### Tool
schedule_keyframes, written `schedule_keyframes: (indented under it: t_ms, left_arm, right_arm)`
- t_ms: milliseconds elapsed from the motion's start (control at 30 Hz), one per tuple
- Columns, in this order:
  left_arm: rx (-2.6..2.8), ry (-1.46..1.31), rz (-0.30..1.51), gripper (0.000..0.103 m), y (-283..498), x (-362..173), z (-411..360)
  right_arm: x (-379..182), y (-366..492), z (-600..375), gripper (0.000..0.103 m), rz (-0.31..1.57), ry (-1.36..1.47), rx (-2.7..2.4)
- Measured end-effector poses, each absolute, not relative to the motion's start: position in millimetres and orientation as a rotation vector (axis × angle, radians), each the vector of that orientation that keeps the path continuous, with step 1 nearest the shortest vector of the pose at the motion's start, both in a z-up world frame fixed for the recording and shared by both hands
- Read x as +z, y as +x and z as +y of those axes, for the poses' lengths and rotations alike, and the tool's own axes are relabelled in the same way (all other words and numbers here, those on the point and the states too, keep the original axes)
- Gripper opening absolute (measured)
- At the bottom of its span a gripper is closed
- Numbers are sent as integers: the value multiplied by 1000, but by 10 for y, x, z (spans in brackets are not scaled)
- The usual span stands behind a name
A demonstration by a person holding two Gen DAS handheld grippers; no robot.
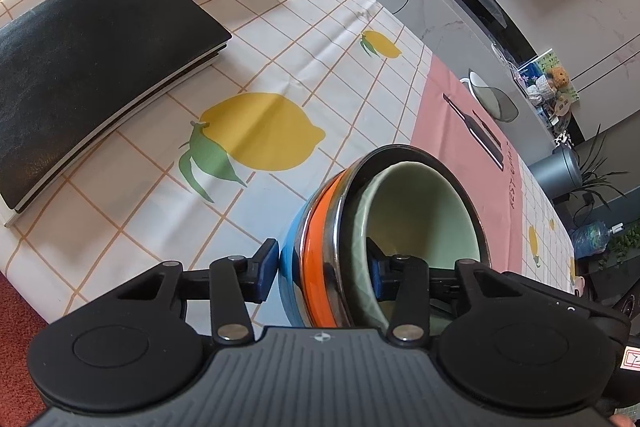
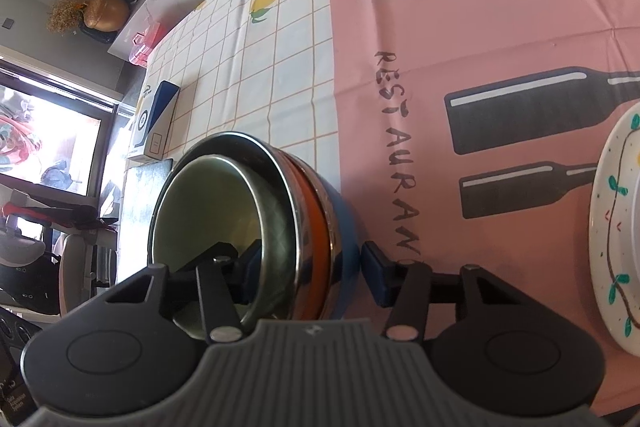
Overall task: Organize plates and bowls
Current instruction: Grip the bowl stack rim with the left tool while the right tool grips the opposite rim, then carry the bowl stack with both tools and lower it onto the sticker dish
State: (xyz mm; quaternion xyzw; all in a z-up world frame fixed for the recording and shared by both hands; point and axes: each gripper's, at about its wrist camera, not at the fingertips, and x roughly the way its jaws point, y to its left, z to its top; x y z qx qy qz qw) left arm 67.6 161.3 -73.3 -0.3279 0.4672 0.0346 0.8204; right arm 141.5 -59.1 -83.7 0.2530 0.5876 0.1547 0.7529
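My left gripper (image 1: 324, 273) and right gripper (image 2: 310, 277) each straddle the rim of the same stack of bowls (image 1: 384, 227), one finger inside the green bowl (image 2: 208, 211) and one outside the blue wall; I cannot tell whether either is clenched. The stack sits on the tablecloth (image 1: 312, 39) beside the pink panel's edge. Open cloth lies between it and the black book (image 1: 92, 67); the patterned plate (image 2: 616, 227) lies well apart.
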Motion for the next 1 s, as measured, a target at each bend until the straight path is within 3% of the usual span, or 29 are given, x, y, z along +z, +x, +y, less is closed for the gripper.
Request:
schedule_keyframes:
  t_ms: [633, 1000]
  left_arm:
    - [97, -628, 1009, 48, 669, -625, 1464]
    - [36, -554, 985, 48, 718, -328, 991]
  right_arm:
    - [-841, 1357, -654, 45, 1274, 563, 336]
    - [-632, 1232, -1085, 42, 1228, 602, 311]
